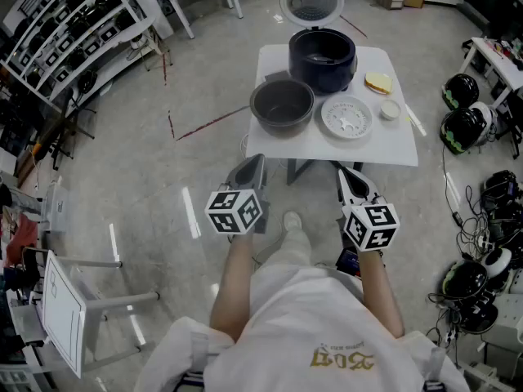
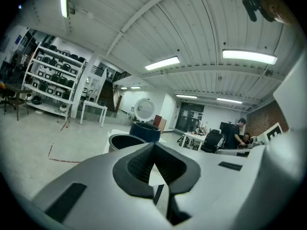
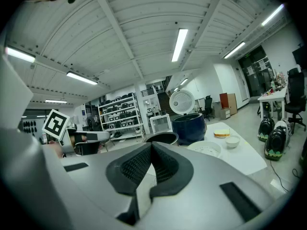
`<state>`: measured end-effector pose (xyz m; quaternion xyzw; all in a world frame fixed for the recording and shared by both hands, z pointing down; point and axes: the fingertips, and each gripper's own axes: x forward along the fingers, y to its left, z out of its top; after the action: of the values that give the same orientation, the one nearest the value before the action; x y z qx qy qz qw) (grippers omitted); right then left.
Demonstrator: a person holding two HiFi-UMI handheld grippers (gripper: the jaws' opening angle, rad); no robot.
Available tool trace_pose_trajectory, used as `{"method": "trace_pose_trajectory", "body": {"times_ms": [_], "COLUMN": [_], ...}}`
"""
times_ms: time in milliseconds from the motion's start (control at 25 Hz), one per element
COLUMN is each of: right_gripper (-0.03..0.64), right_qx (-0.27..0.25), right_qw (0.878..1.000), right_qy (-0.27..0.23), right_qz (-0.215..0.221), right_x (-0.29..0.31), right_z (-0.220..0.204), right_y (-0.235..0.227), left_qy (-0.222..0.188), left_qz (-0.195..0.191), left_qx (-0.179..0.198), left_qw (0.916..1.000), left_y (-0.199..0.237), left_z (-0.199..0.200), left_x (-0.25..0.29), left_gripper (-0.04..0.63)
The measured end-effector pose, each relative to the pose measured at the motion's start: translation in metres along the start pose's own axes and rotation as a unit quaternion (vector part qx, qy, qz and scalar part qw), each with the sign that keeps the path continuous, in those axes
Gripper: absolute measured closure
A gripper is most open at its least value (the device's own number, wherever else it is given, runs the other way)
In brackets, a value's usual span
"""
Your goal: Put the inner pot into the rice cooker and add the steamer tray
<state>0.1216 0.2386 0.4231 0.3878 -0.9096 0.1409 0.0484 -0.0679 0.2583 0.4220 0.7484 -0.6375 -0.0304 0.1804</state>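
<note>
Left gripper [image 1: 254,163] and right gripper [image 1: 344,175] clenched on nothing; inner pot [image 1: 282,106] (empty) beside open rice cooker [image 1: 323,78]

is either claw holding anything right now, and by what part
Nothing is held. The left claw and the right claw are both shut and empty, short of the table where the inner pot sits untouched.

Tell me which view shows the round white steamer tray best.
Head view: the round white steamer tray lies whole, seen from above, beside the grey inner pot. The right gripper view shows the tray only low and edge-on; the left gripper view misses it.
</note>
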Motion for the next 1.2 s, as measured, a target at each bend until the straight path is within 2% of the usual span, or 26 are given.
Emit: {"method": "trace_pose_trajectory", "body": {"times_ms": [200, 320, 400, 440, 480, 520, 560, 600, 680, 880, 960, 1200], "right_gripper": [0.606, 0.606, 0.606, 0.604, 0.555, 0.478, 0.442, 0.430, 0.414, 0.408, 0.408, 0.411], "right_qx": [0.019, 0.018, 0.036, 0.050, 0.065, 0.074, 0.075, 0.072, 0.071, 0.079, 0.086, 0.121], "right_qw": [0.999, 0.999, 0.998, 0.996, 0.995, 0.993, 0.993, 0.994, 0.995, 0.995, 0.995, 0.993], "right_qy": [-0.014, -0.013, -0.021, -0.029, -0.033, -0.032, -0.028, -0.024, -0.019, -0.006, -0.003, 0.003], "right_qz": [0.029, 0.044, 0.051, 0.060, 0.073, 0.083, 0.085, 0.081, 0.070, 0.055, 0.043, 0.008], "right_x": [0.007, 0.011, 0.010, 0.009, 0.009, 0.010, 0.012, 0.015, 0.022, 0.051, 0.074, 0.154], "right_z": [0.002, 0.002, 0.002, 0.003, 0.005, 0.005, 0.004, 0.004, 0.003, -0.002, -0.001, 0.005], "right_y": [0.021, 0.033, 0.034, 0.034, 0.036, 0.036, 0.036, 0.034, 0.029, 0.014, 0.002, -0.031], "left_qy": [0.006, -0.008, -0.018, -0.019, -0.018, -0.017, -0.019, -0.025, -0.035, -0.031, -0.030, -0.001], "left_qz": [0.001, -0.001, -0.016, -0.025, -0.031, -0.033, -0.034, -0.036, -0.043, -0.044, -0.048, -0.043], "left_qx": [0.016, -0.005, -0.027, -0.034, -0.036, -0.036, -0.037, -0.040, -0.052, -0.066, -0.078, -0.077], "left_qw": [0.9999, 1.0000, 0.9993, 0.9989, 0.9987, 0.9987, 0.9986, 0.9982, 0.9971, 0.9964, 0.9954, 0.9961], "left_y": [0.009, 0.012, 0.011, 0.010, 0.009, 0.009, 0.009, 0.010, 0.013, 0.038, 0.054, 0.120], "left_z": [0.001, 0.004, 0.006, 0.006, 0.006, 0.006, 0.007, 0.009, 0.014, 0.018, 0.022, 0.034], "left_x": [-0.008, -0.015, -0.018, -0.019, -0.020, -0.020, -0.020, -0.020, -0.018, 0.013, 0.036, 0.103], "left_gripper": [0.581, 0.581, 0.580, 0.565, 0.508, 0.457, 0.402, 0.374, 0.362, 0.355, 0.357, 0.368]}}
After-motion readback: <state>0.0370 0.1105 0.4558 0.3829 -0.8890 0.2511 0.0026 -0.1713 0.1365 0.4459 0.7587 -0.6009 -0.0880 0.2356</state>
